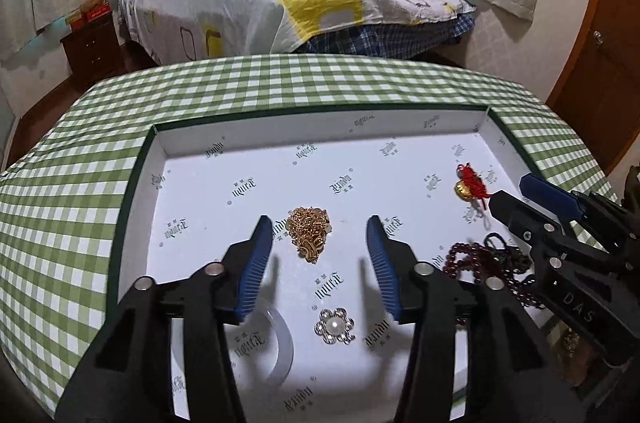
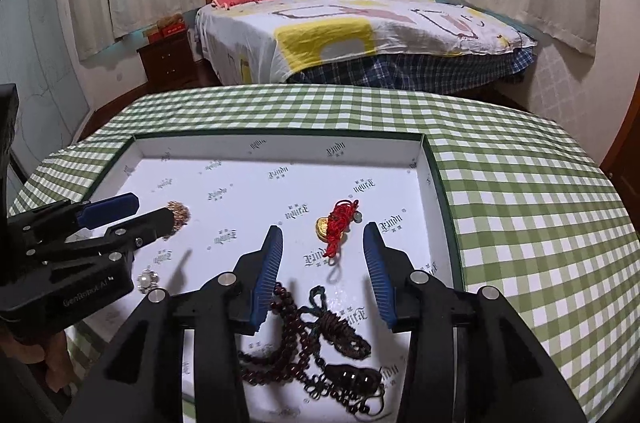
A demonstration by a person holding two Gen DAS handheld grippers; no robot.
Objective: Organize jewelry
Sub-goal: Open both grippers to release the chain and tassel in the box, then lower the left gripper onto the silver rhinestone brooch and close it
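A shallow white-lined box (image 1: 160,143) (image 2: 436,183) lies on the checked table. In it lie a gold chain (image 1: 309,231) (image 2: 179,213), a pearl flower brooch (image 1: 334,326) (image 2: 147,280), a clear bangle (image 1: 280,343), a gold ingot charm with red cord (image 1: 471,185) (image 2: 335,226) and a dark red bead string with a knotted tassel (image 1: 486,265) (image 2: 312,343). My left gripper (image 1: 318,223) (image 2: 152,209) is open and empty, just short of the gold chain. My right gripper (image 2: 323,233) (image 1: 510,189) is open and empty, with the red-cord charm between its fingertips.
The box sits on a green-and-white checked tablecloth (image 1: 280,79) (image 2: 520,203). Behind the table stands a bed (image 1: 304,3) (image 2: 360,23) with a wooden nightstand (image 1: 90,47) to its left. The two grippers hover side by side over the box.
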